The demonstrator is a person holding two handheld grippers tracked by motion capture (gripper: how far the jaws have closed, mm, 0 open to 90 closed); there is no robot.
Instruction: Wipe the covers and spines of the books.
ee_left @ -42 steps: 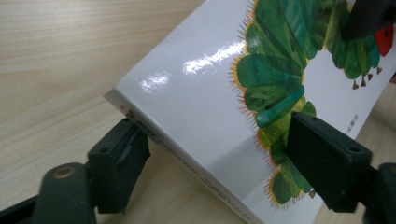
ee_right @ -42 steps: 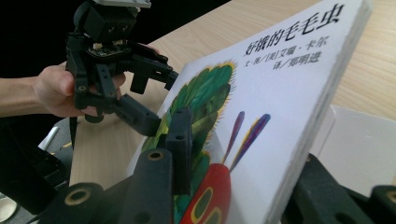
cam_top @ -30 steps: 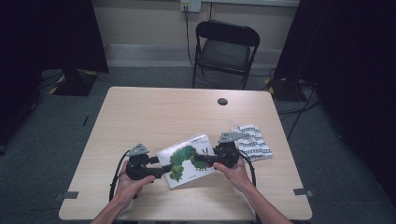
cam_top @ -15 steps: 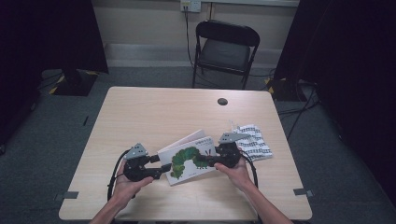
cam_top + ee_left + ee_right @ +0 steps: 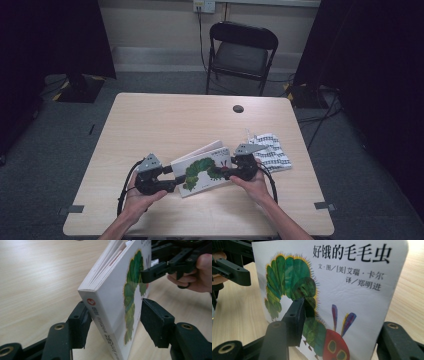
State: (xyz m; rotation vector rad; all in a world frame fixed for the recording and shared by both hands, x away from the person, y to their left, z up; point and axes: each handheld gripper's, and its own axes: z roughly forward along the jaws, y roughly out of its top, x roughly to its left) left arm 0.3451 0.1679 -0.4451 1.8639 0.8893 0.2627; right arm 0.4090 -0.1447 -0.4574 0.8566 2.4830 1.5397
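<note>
Book (image 5: 202, 170) is now tilting higher off the tabletop (image 5: 165, 120), right hand-held gripper (image 5: 231, 172) clamping its cover, left hand-held gripper (image 5: 172, 183) straddling the spine unclosed.

On the white cover of the book (image 5: 352, 290) in front of my right claw, up toward one o'clock, I'm reading the big black title 好饿的毛毛虫. Just under it runs smaller black print, 文·图/[美]艾瑞·卡尔, and below that 译/郑明进. Over on the book's spine (image 5: 105, 322), between the jaws of my left claw, there's a small red round logo and a line of dark characters running toward five o'clock, too small for me to read.
</note>
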